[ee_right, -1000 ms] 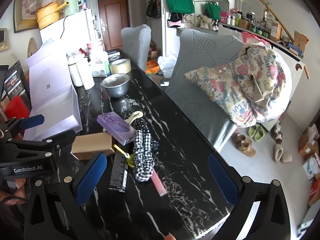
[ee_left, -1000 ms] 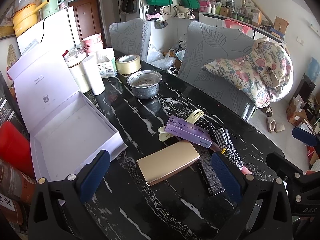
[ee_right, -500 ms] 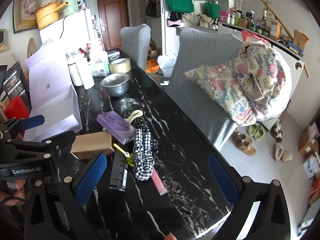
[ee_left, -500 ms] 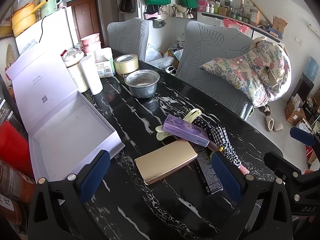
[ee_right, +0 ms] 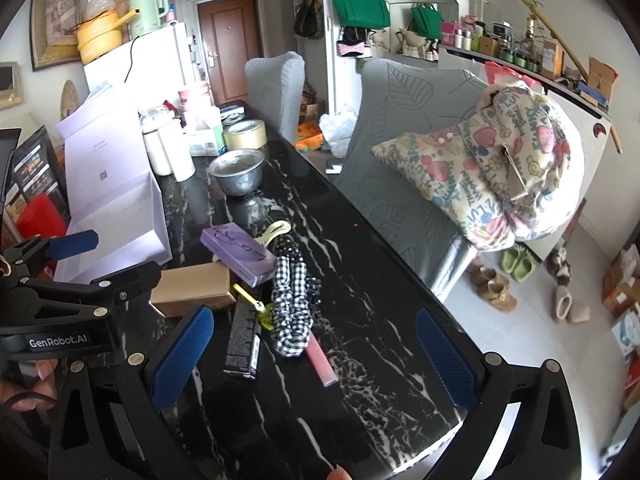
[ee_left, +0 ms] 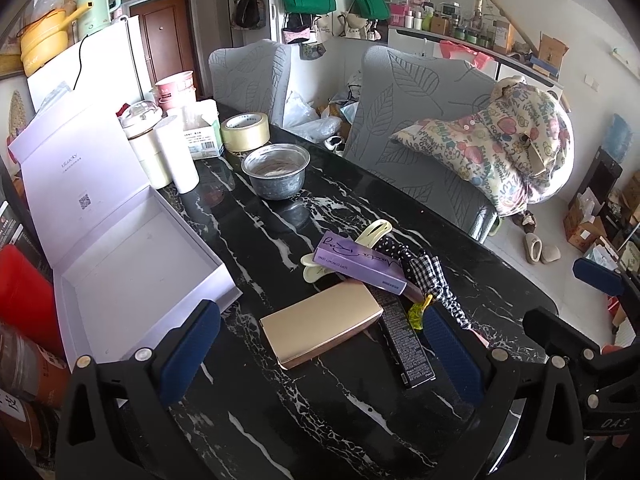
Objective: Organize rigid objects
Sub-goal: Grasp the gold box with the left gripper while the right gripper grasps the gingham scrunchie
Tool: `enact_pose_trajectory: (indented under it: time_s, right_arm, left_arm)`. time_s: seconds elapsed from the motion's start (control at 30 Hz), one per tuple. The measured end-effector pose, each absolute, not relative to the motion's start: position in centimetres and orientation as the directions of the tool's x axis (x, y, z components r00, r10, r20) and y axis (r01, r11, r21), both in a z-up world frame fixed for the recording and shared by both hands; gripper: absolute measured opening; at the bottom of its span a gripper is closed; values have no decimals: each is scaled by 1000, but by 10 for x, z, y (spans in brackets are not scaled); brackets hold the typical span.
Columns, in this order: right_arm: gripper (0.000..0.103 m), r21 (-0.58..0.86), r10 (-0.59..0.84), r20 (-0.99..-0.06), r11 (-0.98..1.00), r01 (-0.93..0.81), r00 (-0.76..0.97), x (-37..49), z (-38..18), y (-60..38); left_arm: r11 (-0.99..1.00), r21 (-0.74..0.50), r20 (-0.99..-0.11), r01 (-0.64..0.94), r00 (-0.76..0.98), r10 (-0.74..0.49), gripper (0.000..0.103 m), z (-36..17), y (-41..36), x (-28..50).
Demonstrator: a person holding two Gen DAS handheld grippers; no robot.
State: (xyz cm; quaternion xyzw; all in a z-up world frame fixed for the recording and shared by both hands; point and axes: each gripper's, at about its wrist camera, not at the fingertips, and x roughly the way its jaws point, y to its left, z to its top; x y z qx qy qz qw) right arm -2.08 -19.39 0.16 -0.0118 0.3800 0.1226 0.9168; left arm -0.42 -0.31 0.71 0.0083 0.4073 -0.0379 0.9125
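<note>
Table (ee_left: 320, 432): black marble, veined white, carrying all items.

Open white box (ee_left: 132, 264): sits at the table's left edge, lid raised, tray holding nothing. Judged the likely destination for the rigid items.

Gold case (ee_left: 320, 324): flat on the table, just right of the white box. Its long axis runs from lower left to upper right in the left wrist view. It lies directly ahead of the left gripper (ee_left: 316, 344), between the lines of its two fingers, and touches nothing above it.

Purple carton (ee_left: 358, 260): beyond the gold case, resting tilted on a yellow clip (ee_left: 374, 230) and a checked fabric band (ee_left: 432, 276).

Black tube box (ee_left: 404, 348): flat, just right of the gold case, pointing toward the camera.

Pink stick (ee_right: 320, 360): nearest the right gripper (ee_right: 316, 354), partly under the fabric.

Left gripper: jaws spread wide, empty. Right gripper: likewise spread, empty, held over the table edge.

Judgement: the left gripper is nearer the gold case and the box. The case's long axis lies roughly across the jaw gap, so a wrist turn to close over its short side appears necessary.
</note>
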Motion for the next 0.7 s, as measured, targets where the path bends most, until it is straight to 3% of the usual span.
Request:
enact_pose_trajectory:
  time_s: [0.47,0.7]
  right_arm:
    - [103,131,281,-689,955,-266,668,-21,-17,-210]
    - [103,149,313,-711,942,-301,629,-10,-38,-214]
  left_arm:
    - [984,-129,-776,121,606,-176,103,-21,2,11]
    - [985,-122,-772,122,612,-171,103,-40,6,23]
